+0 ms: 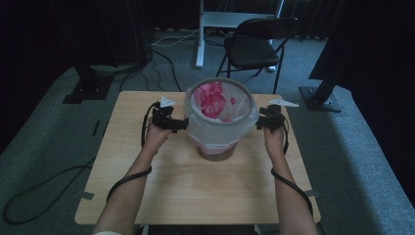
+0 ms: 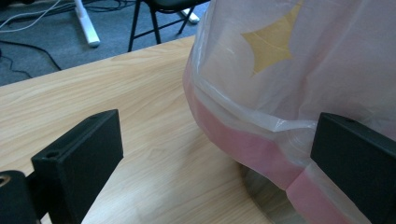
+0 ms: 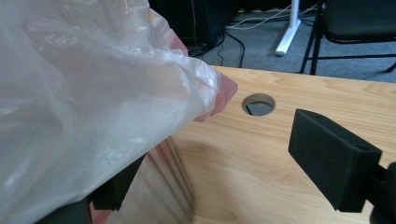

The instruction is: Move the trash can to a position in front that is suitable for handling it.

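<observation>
Translucent white plastic bag (image 1: 218, 125), draped over the rim and down the sides of a round grey bin (image 1: 215, 152), stands past the middle of the pale wooden table (image 1: 195, 191), toward 12 o'clock from the person's forearms. Pink material shows inside the mouth and as a pink band along the bag's lower hem.

Nearest, in the high view: both forearms come in from 6 o'clock, cables trailing along them.

Left gripper (image 1: 169, 121): at 9 o'clock of the bin, at bag height. In the left gripper view its jaws are spread wide; left gripper (image 2: 219, 154) has one jaw over bare tabletop and the other against the bag's (image 2: 289, 79) hanging skirt, near the pink hem. Nothing is clamped between them.

Right gripper (image 1: 270, 119): at 3 o'clock of the bin, just beside the bag wall. In the right gripper view the jaws of the right gripper (image 3: 224, 170) are wide apart; one stands clear over the table (image 3: 261, 163), the other is under the loose bag (image 3: 84, 107) fold, partly hidden. No grip closed on the film.

Farther: a round cable hole (image 3: 258, 104) in the tabletop beyond the bag corner. Beyond the table at 12 o'clock, a black folding chair (image 1: 257, 44) on grey carpet.
</observation>
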Tool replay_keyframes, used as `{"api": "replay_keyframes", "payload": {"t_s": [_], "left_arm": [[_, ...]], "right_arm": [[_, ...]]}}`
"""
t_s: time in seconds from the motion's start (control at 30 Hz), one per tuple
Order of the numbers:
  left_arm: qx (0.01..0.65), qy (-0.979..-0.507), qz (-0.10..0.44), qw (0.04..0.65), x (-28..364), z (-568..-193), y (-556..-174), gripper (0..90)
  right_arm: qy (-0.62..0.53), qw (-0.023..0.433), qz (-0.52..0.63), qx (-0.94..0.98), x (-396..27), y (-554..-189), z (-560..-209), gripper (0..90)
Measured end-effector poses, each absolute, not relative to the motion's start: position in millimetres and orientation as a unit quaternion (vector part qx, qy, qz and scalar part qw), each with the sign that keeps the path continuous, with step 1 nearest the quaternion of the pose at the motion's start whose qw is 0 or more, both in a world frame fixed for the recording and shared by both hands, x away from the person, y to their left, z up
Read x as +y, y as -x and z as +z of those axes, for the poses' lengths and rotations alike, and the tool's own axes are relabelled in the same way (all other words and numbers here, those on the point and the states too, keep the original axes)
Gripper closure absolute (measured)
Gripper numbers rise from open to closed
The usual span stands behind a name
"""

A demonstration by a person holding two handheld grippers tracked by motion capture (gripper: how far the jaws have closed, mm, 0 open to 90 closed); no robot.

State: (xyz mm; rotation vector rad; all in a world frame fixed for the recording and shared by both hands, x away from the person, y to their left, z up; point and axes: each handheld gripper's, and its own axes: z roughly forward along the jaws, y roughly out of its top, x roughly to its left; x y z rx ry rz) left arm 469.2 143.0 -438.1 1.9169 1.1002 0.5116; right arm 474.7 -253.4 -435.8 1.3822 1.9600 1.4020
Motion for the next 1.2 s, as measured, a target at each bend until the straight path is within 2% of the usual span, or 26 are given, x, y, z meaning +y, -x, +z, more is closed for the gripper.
{"api": "replay_keyframes", "payload": {"t_s": [0.63, 0.77, 0.8, 0.87, 0.97, 1.07, 1.2], "left_arm": [[0.463, -0.758, 0.207, 0.410, 188.4, -441.3, -454.1, 2.3], [0.462, -0.760, 0.211, 0.405, 193.2, -441.5, -452.8, 2.2], [0.465, -0.760, 0.215, 0.400, 194.7, -442.4, -452.7, 2.1], [0.475, -0.757, 0.228, 0.387, 200.1, -445.2, -453.2, 2.2], [0.501, -0.747, 0.218, 0.379, 210.5, -453.8, -455.8, 1.0], [0.526, -0.736, 0.213, 0.369, 220.3, -464.2, -458.3, 0.6], [0.552, -0.706, 0.239, 0.374, 225.9, -464.8, -463.6, 0.0]], "right_arm": [[-0.454, 0.162, 0.499, 0.720, -208.3, -474.2, -431.4, 18.5], [-0.442, 0.168, 0.495, 0.729, -203.5, -473.2, -429.8, 16.2], [-0.437, 0.172, 0.492, 0.733, -203.5, -473.1, -429.8, 12.4], [-0.438, 0.181, 0.491, 0.731, -206.9, -472.4, -431.0, 12.8], [-0.470, 0.191, 0.481, 0.715, -224.6, -475.3, -440.2, 12.8], [-0.492, 0.185, 0.484, 0.700, -235.0, -477.8, -445.6, 12.8], [-0.522, 0.201, 0.470, 0.682, -241.1, -485.0, -447.0, 13.1]]}}
